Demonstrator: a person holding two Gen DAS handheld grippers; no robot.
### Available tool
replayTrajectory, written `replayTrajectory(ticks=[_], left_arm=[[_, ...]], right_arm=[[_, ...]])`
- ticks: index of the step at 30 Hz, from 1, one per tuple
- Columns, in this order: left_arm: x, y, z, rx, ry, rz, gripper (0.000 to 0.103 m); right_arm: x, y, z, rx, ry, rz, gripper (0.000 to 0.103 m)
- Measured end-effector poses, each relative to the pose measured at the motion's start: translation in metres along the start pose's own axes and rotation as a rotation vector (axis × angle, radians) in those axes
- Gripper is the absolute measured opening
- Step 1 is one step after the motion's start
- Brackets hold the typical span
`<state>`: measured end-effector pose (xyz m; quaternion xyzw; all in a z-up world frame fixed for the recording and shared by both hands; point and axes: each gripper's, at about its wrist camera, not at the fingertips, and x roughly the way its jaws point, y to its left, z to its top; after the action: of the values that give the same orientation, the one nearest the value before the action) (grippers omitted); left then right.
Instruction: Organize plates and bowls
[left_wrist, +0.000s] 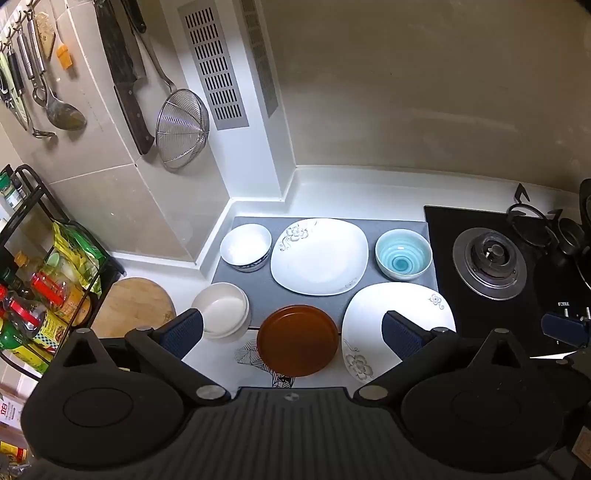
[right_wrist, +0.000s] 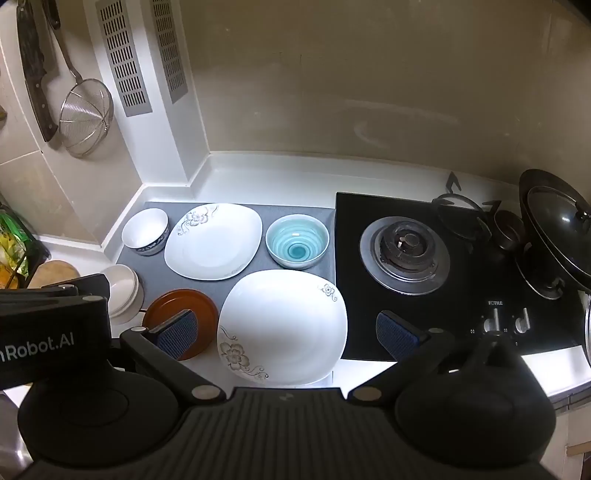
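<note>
On a grey mat (left_wrist: 266, 295) lie a white square flowered plate (left_wrist: 319, 256), a white bowl with a blue pattern (left_wrist: 245, 247) and a blue spiral bowl (left_wrist: 403, 254). In front lie a second white flowered plate (left_wrist: 364, 325), a brown round plate (left_wrist: 297, 339) and a cream bowl (left_wrist: 223, 314). My left gripper (left_wrist: 293, 332) is open above the brown plate, holding nothing. My right gripper (right_wrist: 286, 334) is open above the near white plate (right_wrist: 282, 325), holding nothing. The brown plate (right_wrist: 203, 310), blue bowl (right_wrist: 297, 240) and far plate (right_wrist: 212, 240) also show there.
A black gas hob (right_wrist: 406, 254) with a burner lies right of the mat, a lidded wok (right_wrist: 554, 229) at its far right. A rack of bottles (left_wrist: 40, 280) and a wooden board (left_wrist: 133, 308) stand left. Knives and a strainer (left_wrist: 181, 129) hang on the wall.
</note>
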<state>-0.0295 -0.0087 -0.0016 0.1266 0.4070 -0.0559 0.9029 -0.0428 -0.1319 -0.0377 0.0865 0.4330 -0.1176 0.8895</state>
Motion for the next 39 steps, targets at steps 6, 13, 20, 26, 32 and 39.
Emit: replayTrajectory(ticks=[6, 13, 20, 26, 32, 39], left_arm=[[-0.001, 0.001, -0.003, -0.006, 0.003, 0.007, 0.103], [-0.001, 0.001, -0.008, -0.011, 0.011, 0.013, 0.103], [-0.004, 0.002, -0.016, -0.012, 0.015, 0.015, 0.103], [-0.009, 0.005, -0.024, -0.017, 0.016, 0.015, 0.103], [-0.014, 0.003, -0.029, -0.026, 0.018, 0.022, 0.103], [-0.019, -0.001, -0.039, -0.043, 0.028, 0.039, 0.103]], right_arm=[[-0.002, 0.003, -0.001, -0.003, 0.005, 0.005, 0.103], [-0.006, 0.01, -0.002, -0.006, 0.024, 0.013, 0.103], [-0.004, 0.012, -0.007, -0.008, 0.02, 0.02, 0.103], [-0.009, 0.013, -0.014, -0.008, 0.033, 0.032, 0.103], [-0.014, 0.011, -0.017, -0.017, 0.044, 0.031, 0.103], [-0.018, 0.008, -0.026, -0.042, 0.052, 0.043, 0.103]])
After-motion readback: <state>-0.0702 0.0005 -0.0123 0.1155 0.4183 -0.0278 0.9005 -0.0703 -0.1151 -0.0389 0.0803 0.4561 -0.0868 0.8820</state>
